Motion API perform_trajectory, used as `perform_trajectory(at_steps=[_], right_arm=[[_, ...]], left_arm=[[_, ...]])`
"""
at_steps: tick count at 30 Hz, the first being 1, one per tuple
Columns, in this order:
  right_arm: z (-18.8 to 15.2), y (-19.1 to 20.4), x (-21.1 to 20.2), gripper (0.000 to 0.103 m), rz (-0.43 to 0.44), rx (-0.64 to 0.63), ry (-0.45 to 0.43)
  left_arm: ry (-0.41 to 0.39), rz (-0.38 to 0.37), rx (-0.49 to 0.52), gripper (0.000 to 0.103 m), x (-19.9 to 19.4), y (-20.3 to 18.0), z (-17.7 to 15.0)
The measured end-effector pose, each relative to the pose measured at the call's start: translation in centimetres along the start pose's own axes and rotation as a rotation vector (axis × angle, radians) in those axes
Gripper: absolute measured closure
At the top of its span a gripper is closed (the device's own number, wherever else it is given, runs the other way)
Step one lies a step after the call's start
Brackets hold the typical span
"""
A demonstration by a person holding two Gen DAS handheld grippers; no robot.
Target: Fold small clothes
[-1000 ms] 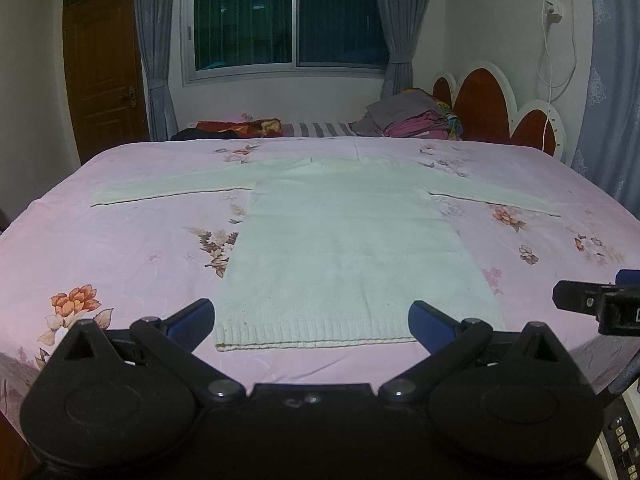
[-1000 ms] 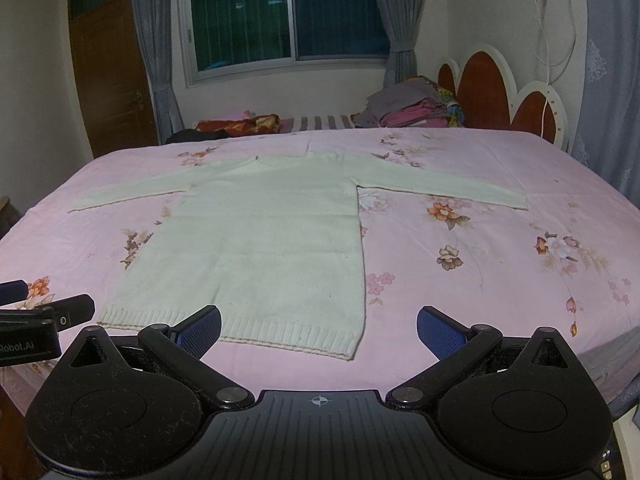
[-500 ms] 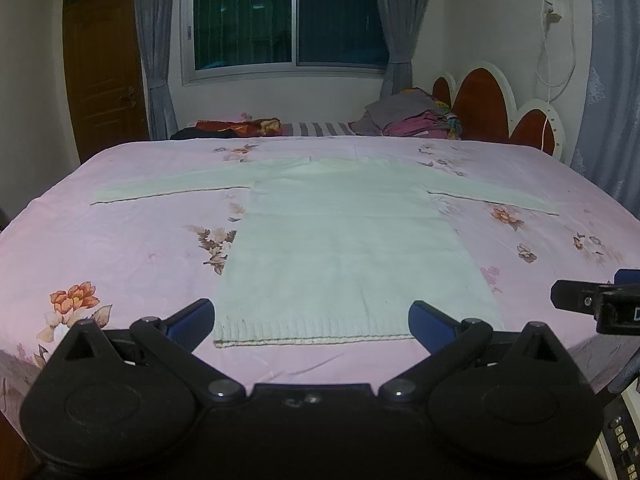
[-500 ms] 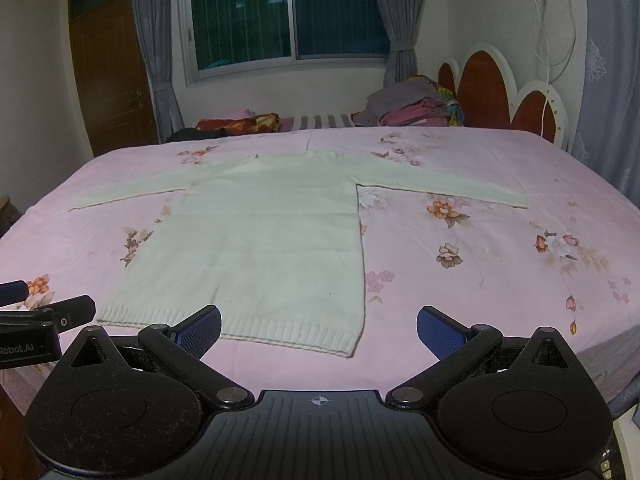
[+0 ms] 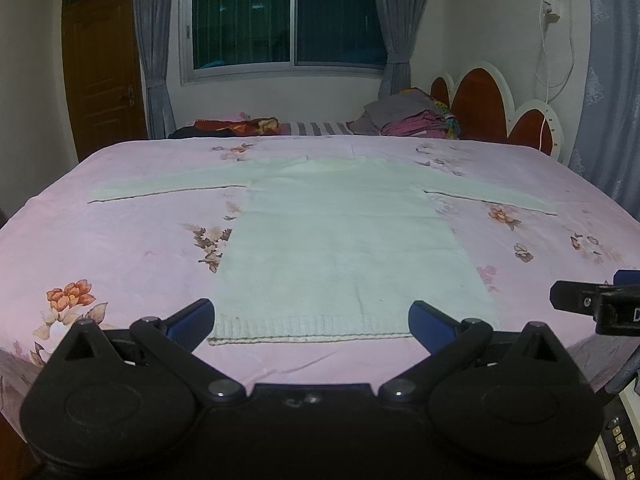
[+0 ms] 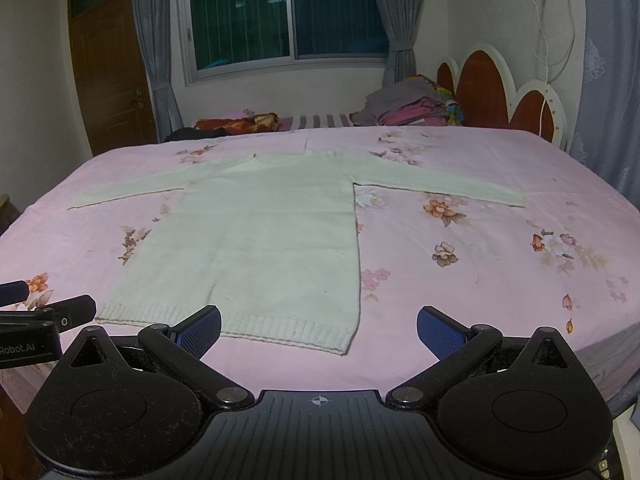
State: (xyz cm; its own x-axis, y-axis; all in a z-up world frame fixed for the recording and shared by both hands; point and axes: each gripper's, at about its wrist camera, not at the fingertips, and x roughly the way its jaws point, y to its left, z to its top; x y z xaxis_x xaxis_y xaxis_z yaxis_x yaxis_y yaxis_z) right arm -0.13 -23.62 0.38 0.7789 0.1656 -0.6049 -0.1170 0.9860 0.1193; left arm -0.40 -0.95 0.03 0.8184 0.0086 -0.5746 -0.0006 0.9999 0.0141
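Note:
A pale cream knitted sweater lies flat on the pink floral bed sheet, both sleeves spread out sideways and the ribbed hem nearest me. It also shows in the right wrist view. My left gripper is open and empty, held just in front of the hem. My right gripper is open and empty, in front of the hem's right corner. Each gripper's tip shows at the edge of the other's view.
A pile of folded clothes lies at the far side near the red and white headboard. A dark and red bundle lies at the far left. A wooden door and a curtained window stand behind.
Both grippers have hardly moved. The left view has shifted very slightly, so the hem sits a little higher in the frame. The sweater lies as before.

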Motion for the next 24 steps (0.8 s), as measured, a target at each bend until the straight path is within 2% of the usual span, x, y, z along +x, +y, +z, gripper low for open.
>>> perform_trajectory(at_steps=[7,11,16,21,24], right_arm=[[1.0,-0.8,1.2,0.000,0.007,0.004,-0.011],[2.6,-1.4,2.8,0.000,-0.005,0.029,-0.025],[4.8,-2.2,5.6,0.000,-0.033,0.045,-0.031],[7.3,-2.8,9.2,0.000,-0.067,0.087,-0.028],[9.1,-3.1,11.3,0.000,-0.084,0.127,-0.032]], left_arm=[[-0.012,-0.039,-0.024,0.000,1.0,0.4,1.4],[-0.026,-0.029,-0.022,0.000,2.9,0.9,3.1],[-0.013,-0.115,-0.107,0.000,6.7,2.5,5.3],[0.025,-0.166,-0.099,0.000,11.7,3.7,7.7],[0.030,-0.228,-0.115,0.000,13.9,4.8,9.2]])
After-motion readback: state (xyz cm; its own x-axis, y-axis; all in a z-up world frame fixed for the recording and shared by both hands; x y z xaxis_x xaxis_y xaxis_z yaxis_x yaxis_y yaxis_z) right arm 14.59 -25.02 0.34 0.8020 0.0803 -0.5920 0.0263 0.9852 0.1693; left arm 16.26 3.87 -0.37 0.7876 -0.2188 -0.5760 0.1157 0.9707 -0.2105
